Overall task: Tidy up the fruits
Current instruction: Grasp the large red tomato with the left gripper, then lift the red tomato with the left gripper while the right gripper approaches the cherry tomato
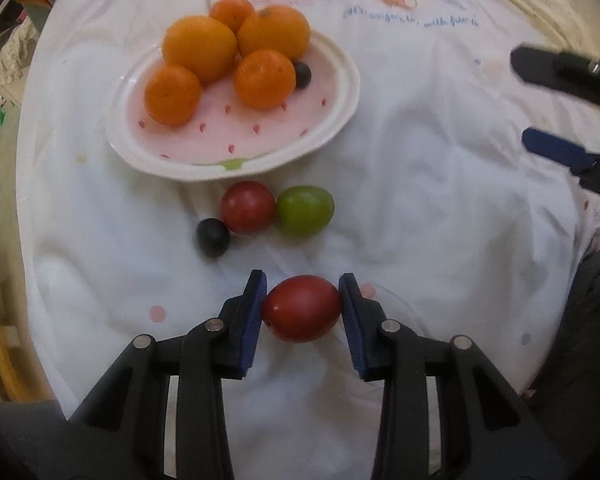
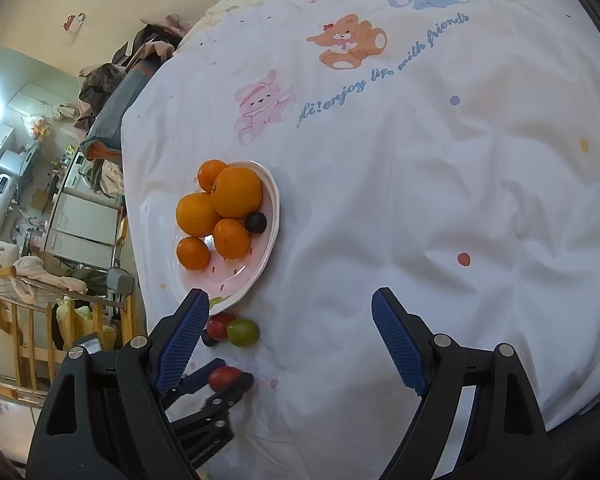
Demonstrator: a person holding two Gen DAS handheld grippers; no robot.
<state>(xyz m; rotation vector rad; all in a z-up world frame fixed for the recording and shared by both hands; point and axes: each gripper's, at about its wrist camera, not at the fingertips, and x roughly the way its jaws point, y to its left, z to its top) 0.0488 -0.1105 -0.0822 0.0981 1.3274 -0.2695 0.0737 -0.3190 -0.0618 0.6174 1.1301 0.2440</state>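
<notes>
My left gripper is shut on a red oval fruit that rests on the white printed cloth; both blue pads touch its sides. The same grip shows low in the right wrist view, left gripper on the red oval fruit. Just beyond lie a round red fruit, a green fruit and a small dark fruit. A pink-and-white plate holds several oranges and one dark fruit. My right gripper stands open over bare cloth, right of the plate.
The cloth carries cartoon animals and blue lettering. Its left edge drops off beside a wooden railing, with a cluttered room and a pile of clothes beyond. Bare cloth stretches to the right of the plate.
</notes>
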